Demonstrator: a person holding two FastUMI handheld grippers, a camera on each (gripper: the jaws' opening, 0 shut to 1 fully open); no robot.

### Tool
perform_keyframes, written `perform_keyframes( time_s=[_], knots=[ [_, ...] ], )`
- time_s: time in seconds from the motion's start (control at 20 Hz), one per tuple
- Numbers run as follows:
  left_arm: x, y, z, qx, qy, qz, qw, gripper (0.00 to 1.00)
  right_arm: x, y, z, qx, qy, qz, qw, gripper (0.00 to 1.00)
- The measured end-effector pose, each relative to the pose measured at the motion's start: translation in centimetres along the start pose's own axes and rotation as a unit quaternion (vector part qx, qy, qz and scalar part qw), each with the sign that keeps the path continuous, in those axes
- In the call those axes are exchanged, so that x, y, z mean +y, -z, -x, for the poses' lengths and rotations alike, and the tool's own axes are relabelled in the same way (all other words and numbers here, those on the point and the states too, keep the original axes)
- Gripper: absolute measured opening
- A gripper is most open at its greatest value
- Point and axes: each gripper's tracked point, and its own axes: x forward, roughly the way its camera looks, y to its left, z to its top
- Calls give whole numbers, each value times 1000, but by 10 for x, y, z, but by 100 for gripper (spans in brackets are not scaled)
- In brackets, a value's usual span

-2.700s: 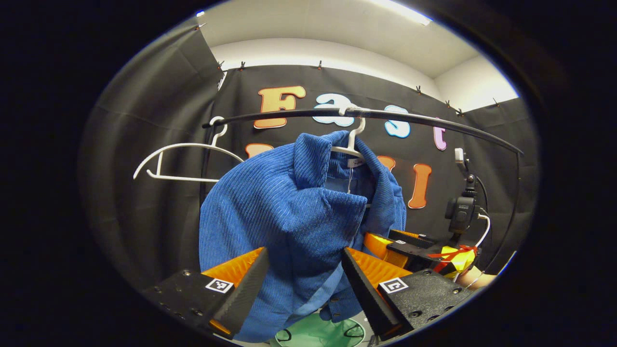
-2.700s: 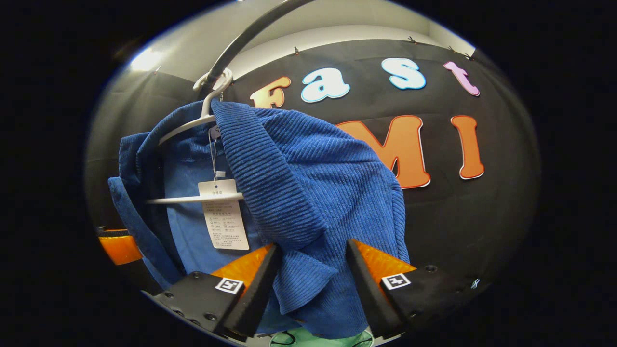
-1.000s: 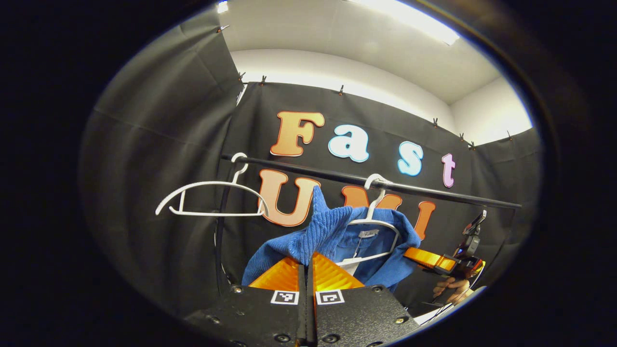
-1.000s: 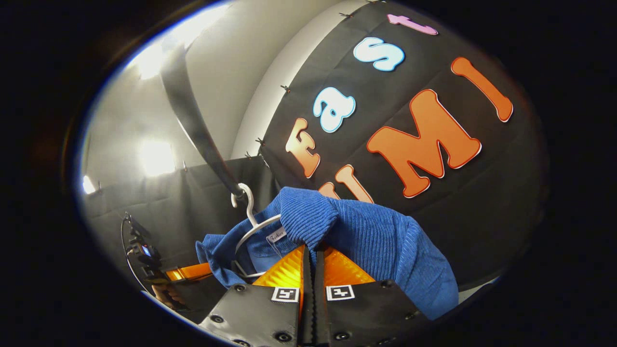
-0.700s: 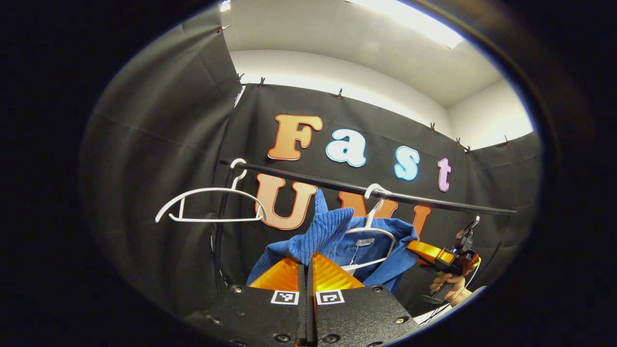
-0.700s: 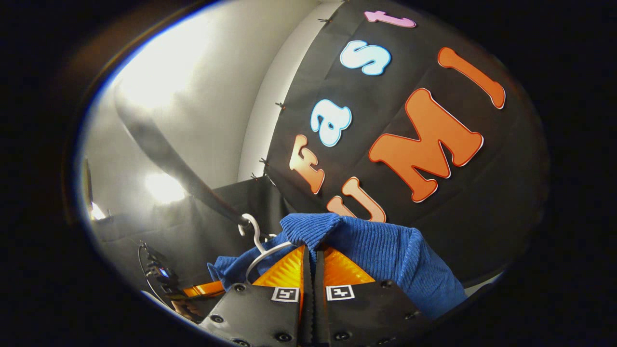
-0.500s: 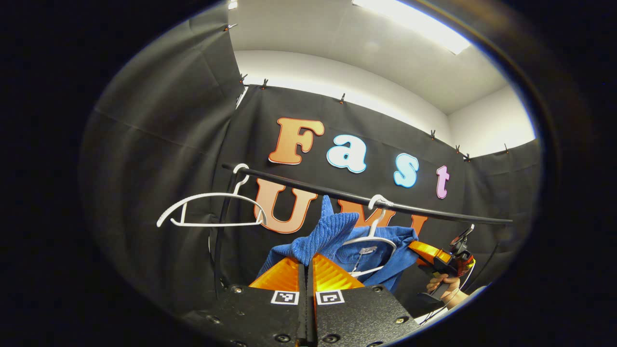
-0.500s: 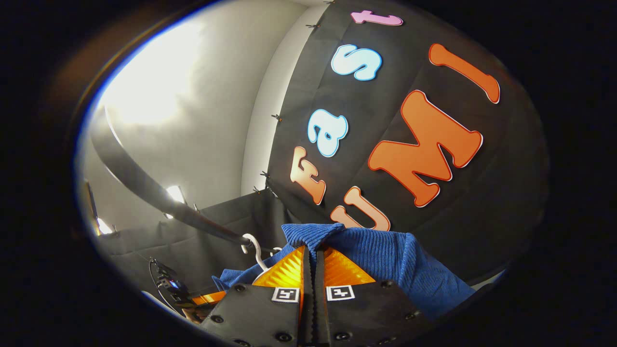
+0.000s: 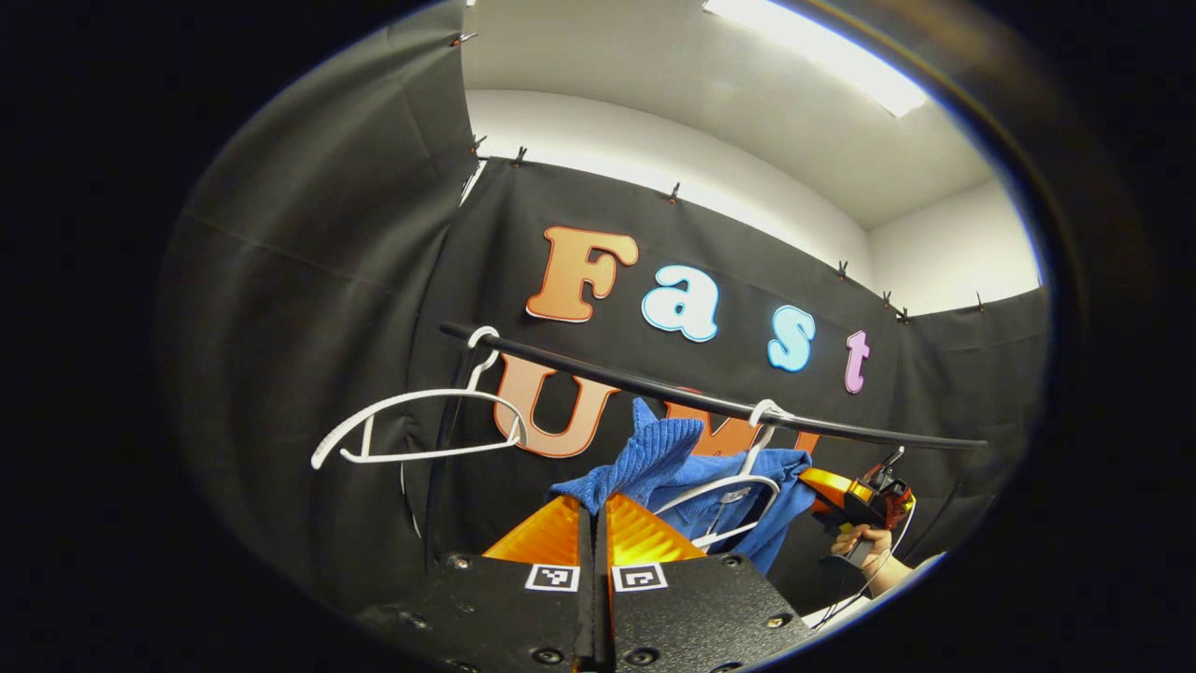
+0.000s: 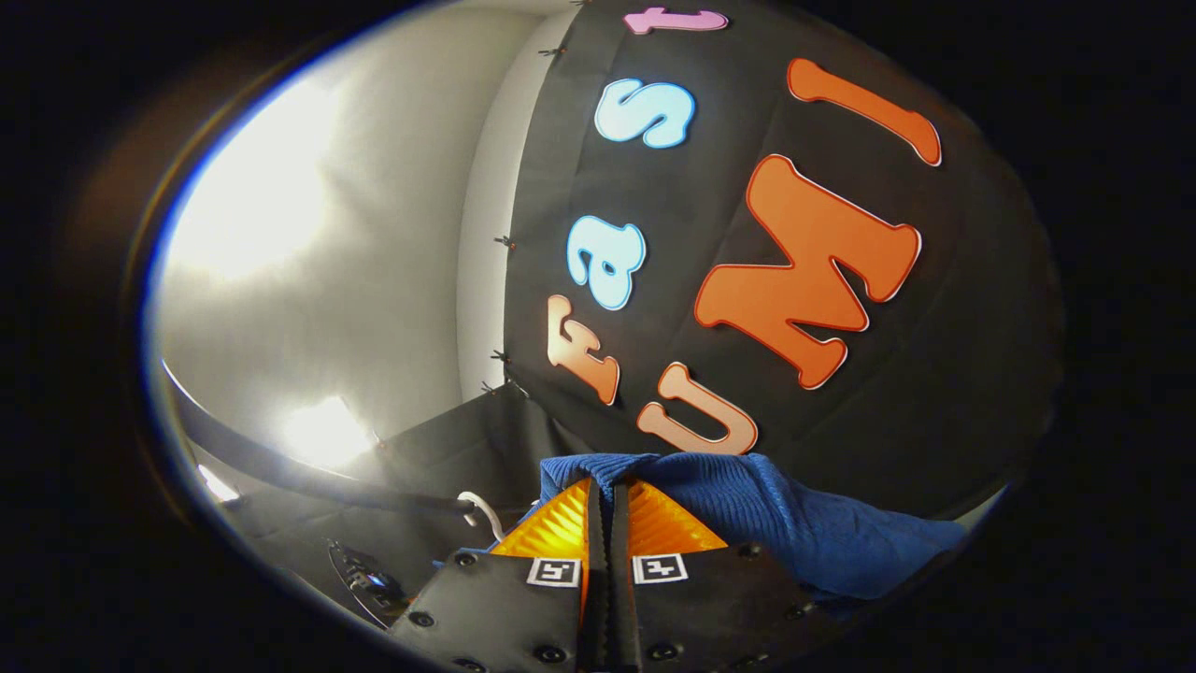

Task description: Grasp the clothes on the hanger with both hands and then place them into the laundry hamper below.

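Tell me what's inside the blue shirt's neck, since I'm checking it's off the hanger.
A white hanger on the rail shows inside the shirt; its ends are covered.

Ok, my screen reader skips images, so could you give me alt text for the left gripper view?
The left gripper is shut on a blue ribbed garment that hangs on a white plastic hanger on a black rail. An empty white hanger hangs further left.

Left gripper (image 9: 593, 509) and right gripper (image 10: 607, 491) both clamped, tilted upward.
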Motion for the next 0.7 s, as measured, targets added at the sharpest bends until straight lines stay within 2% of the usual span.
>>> perform_keyframes(
  time_s=[0.15, 0.35, 0.55, 0.7],
  knots=[
    [13, 0, -12, 14, 1, 11, 1000, 0, -5, -5, -11, 8, 15, 8, 1000, 7],
    [21, -1, -30, 33, 4, -12, 999, 0, -13, -17, -21, 16, 33, 17, 999, 7],
    [20, -9, -52, 45, 26, -41, 998, 0, -23, -31, -34, 24, 47, 15, 998, 7],
    [25, 0, -65, 63, 28, -45, 997, 0, -38, -33, -40, 33, 69, 25, 997, 7]
  ],
)
